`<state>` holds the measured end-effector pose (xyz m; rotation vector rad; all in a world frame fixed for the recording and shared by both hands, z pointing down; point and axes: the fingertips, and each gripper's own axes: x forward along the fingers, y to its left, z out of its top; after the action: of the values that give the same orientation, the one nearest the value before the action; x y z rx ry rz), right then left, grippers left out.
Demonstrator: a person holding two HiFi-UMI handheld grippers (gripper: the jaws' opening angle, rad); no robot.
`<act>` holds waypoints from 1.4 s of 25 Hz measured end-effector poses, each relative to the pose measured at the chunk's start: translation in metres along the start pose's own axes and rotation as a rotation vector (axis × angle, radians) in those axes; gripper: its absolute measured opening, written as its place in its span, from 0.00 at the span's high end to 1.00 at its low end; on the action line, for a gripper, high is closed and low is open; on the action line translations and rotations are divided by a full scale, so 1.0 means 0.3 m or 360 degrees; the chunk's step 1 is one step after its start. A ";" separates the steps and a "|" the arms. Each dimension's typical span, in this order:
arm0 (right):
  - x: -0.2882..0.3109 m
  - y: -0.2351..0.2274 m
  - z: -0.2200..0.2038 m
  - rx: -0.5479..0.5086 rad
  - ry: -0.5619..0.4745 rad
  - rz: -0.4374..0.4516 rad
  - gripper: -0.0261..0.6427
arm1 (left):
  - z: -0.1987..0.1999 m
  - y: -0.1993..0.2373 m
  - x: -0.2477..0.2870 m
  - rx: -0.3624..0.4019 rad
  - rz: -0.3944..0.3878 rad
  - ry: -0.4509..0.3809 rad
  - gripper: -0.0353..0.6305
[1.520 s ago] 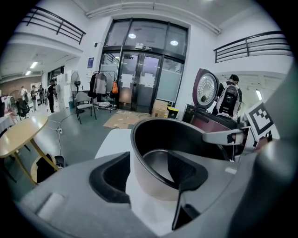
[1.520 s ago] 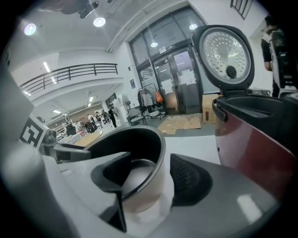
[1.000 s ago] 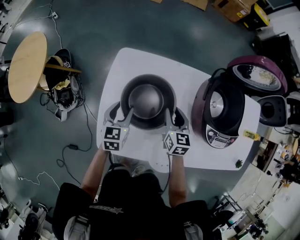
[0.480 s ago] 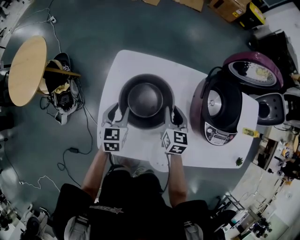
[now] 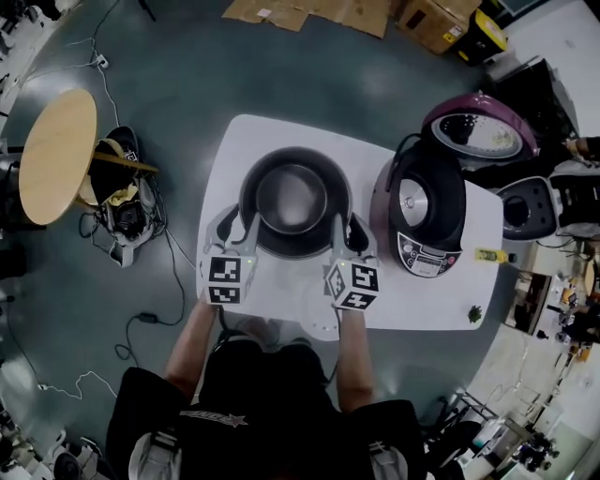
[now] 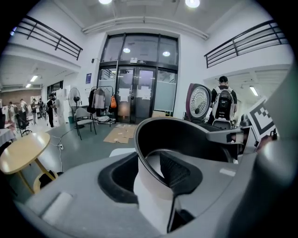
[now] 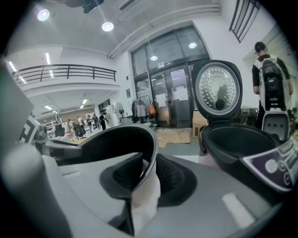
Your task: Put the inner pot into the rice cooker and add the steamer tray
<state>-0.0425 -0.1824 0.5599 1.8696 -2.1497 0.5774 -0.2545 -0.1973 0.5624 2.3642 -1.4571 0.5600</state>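
Note:
The dark, round inner pot [image 5: 293, 200] hangs just above the white table [image 5: 281, 281], held by its rim from both sides. My left gripper [image 5: 246, 232] is shut on the left rim [image 6: 153, 139], with one pad inside the wall and one outside. My right gripper [image 5: 339, 234] is shut on the right rim [image 7: 150, 153] in the same way. Both pairs of jaws have just been closing, with the rim between them. The purple rice cooker [image 5: 427, 211] stands open to the right, its bowl [image 7: 237, 144] empty and its lid [image 7: 217, 90] raised. I see no steamer tray.
A round wooden table [image 5: 56, 145] with bags and cables under it stands at the left. A white appliance [image 5: 530, 211] sits beyond the cooker. Flat cardboard [image 5: 309, 11] lies on the floor at the far side. People stand in the hall behind.
Both grippers have risen with the pot between them, and the pot now hangs a little above the table. The cooker has not moved.

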 end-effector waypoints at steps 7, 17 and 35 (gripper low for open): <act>-0.145 -0.014 0.105 -0.0006 -0.0136 -0.0090 0.82 | 0.117 -0.065 -0.079 0.0067 -0.0065 -0.0131 0.72; -0.379 -0.057 0.189 0.0016 -0.0312 -0.0237 0.82 | 0.237 -0.200 -0.181 0.0160 -0.0218 -0.0270 0.73; -0.810 -0.318 0.299 0.0009 -0.0571 -0.0564 0.82 | 0.436 -0.631 -0.259 0.0337 -0.0531 -0.0489 0.73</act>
<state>0.0965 -0.0152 0.3900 2.4345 -1.9268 0.1840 -0.0944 -0.1134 0.4003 2.8853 -1.1164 0.2850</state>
